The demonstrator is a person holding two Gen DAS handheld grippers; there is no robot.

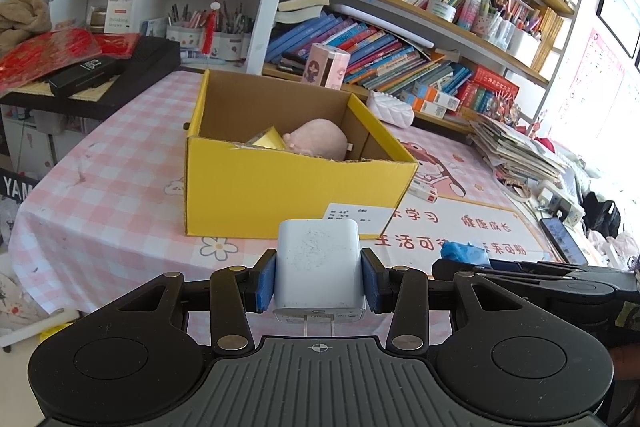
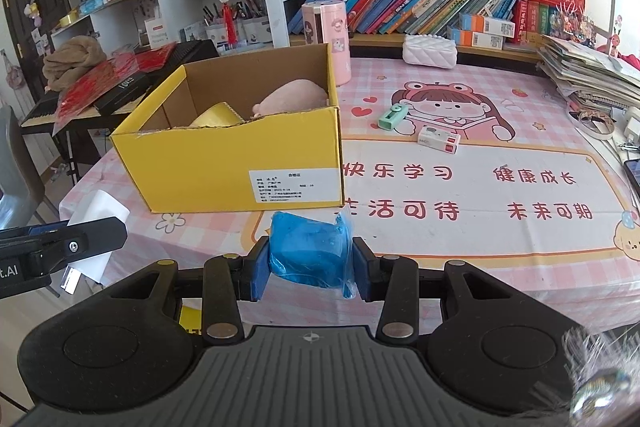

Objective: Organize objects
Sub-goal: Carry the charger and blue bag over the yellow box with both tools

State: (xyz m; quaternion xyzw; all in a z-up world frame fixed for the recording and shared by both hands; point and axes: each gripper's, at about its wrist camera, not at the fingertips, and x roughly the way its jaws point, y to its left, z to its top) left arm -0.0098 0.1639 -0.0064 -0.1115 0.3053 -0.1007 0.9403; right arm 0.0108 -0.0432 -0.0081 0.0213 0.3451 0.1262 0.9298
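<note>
On my left, my left gripper [image 1: 319,277] is clamping a white charger plug [image 1: 319,263] between its blue fingers [image 1: 267,281], one pad pressing each side. The plug is standing upright with its metal prongs pointing back toward me. Just beyond those fingers, a yellow cardboard box [image 1: 280,191] is sitting open on the counter [image 1: 112,187], which is wearing a pink checked cloth. Inside the box, a pink plush toy [image 1: 318,139] is lying beside a folded gold item [image 1: 267,139]; both are resting against the far half of the box floor.

Moving right, my right gripper [image 2: 308,267] is squeezing a crumpled blue plastic bundle [image 2: 310,251], its fingers [image 2: 259,275] pinching the bundle from both sides. The bundle is hanging above the counter's near edge, ahead and to the right of the box's labelled corner. In the right wrist view, the plug and the tip of my left gripper are showing off to the left of these fingers.

Further beyond and right of the right fingers, a mint-green small gadget [image 2: 393,116] and a small white-and-red carton [image 2: 439,139] are lying on the printed cartoon mat [image 2: 460,195], near each other but apart. A pink cylinder [image 2: 326,41] is standing behind the box, and a white quilted pouch [image 2: 429,50] is resting at the counter's far edge, below shelves of books [image 2: 420,3].
</note>
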